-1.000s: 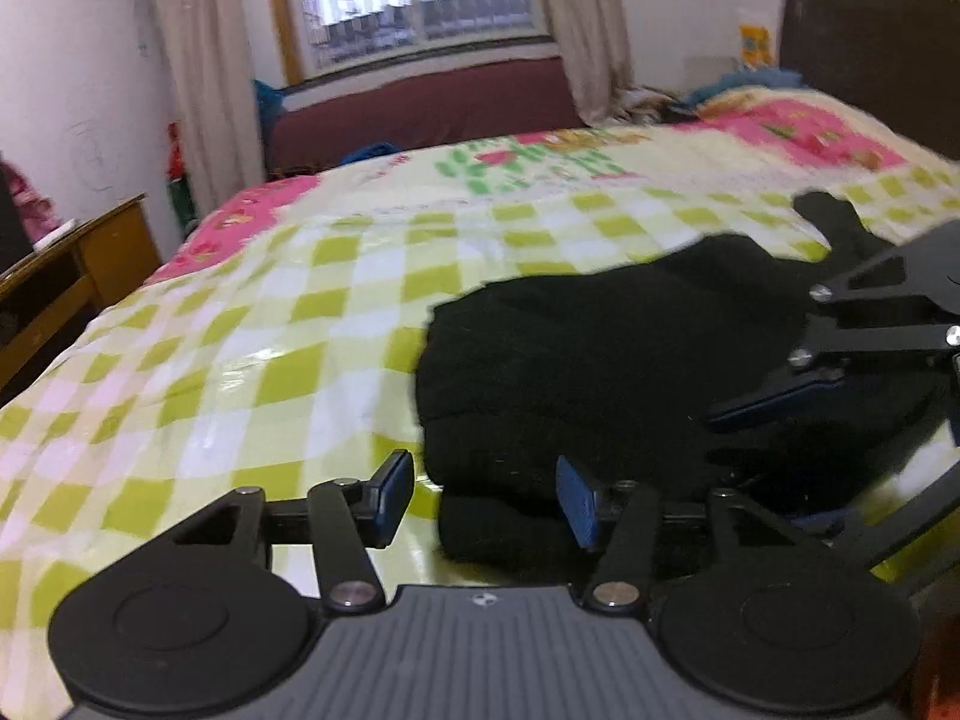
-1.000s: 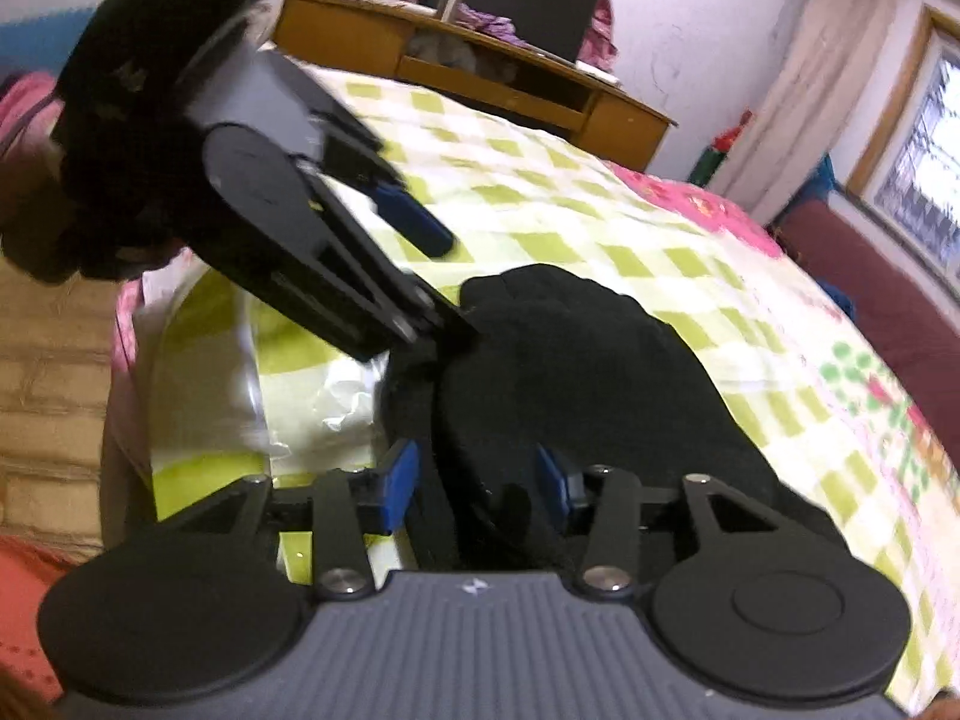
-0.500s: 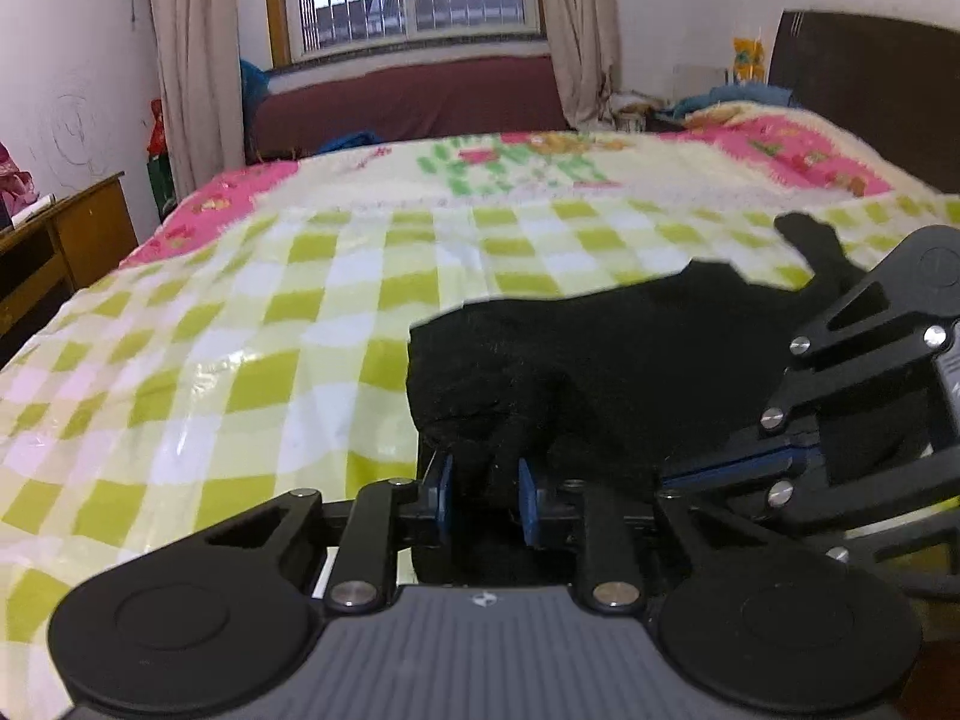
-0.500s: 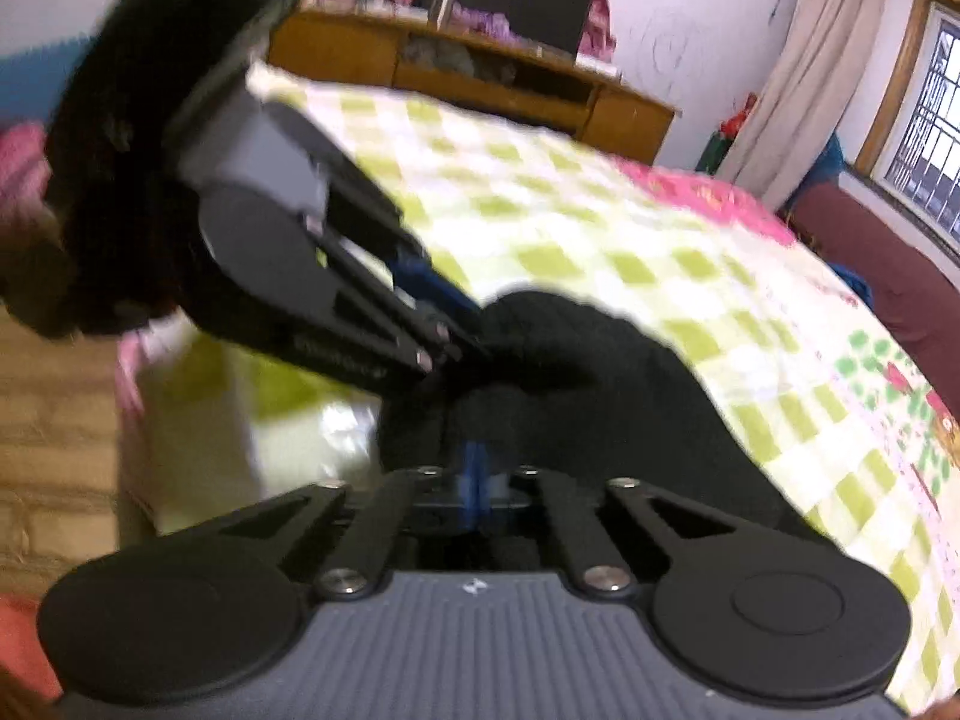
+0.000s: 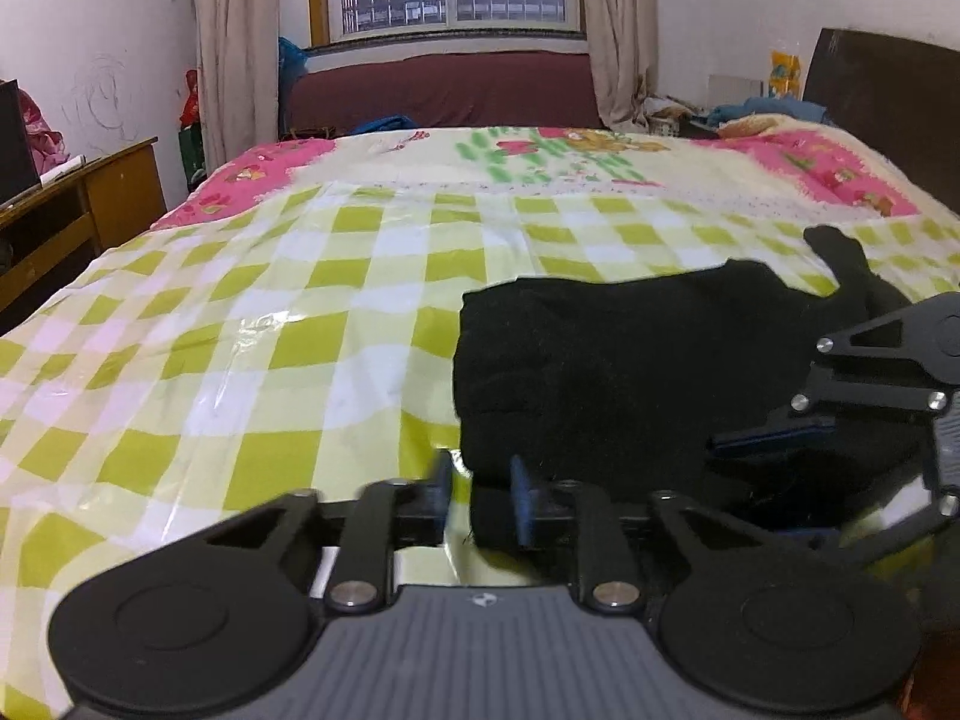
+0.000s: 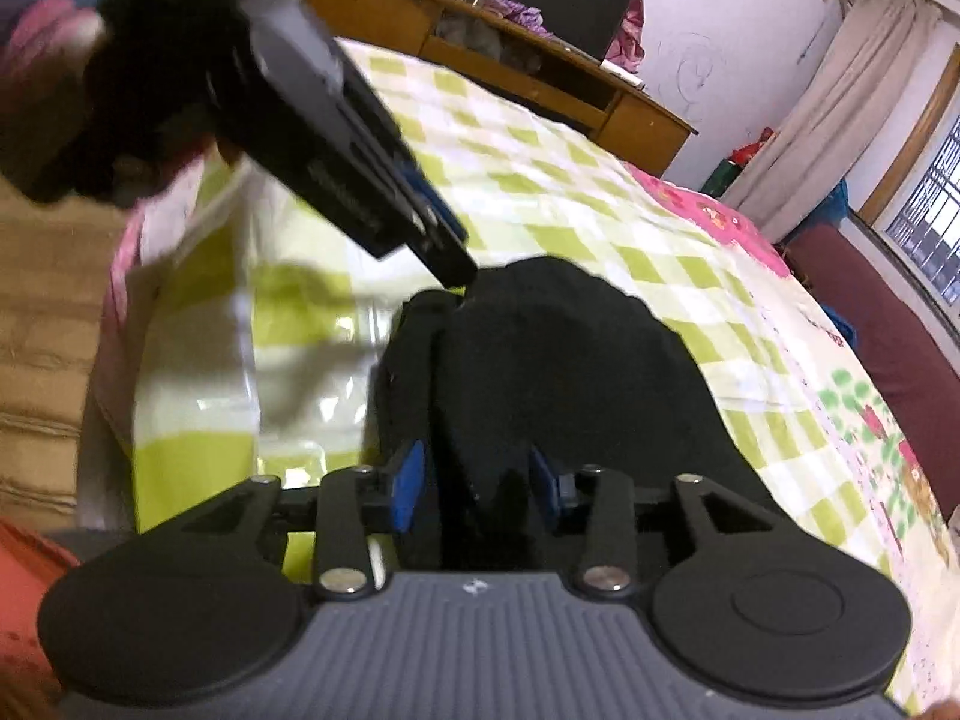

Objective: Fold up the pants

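Both of my grippers are sitting with jaws parted, left gripper [image 5: 480, 495] and right gripper [image 6: 477, 483] straddling the folded black pants [image 5: 630, 360] (lying near the bed's [image 5: 270, 312] front edge).

The near edge of the black pants [image 5: 630, 372] is hidden behind the left gripper [image 5: 480, 492], whose left finger is blurred. The right gripper [image 5: 774, 438] is cut off by the right edge. In the right wrist view, the hand [image 6: 54, 60] holding the left gripper is blurred and partly cut off.
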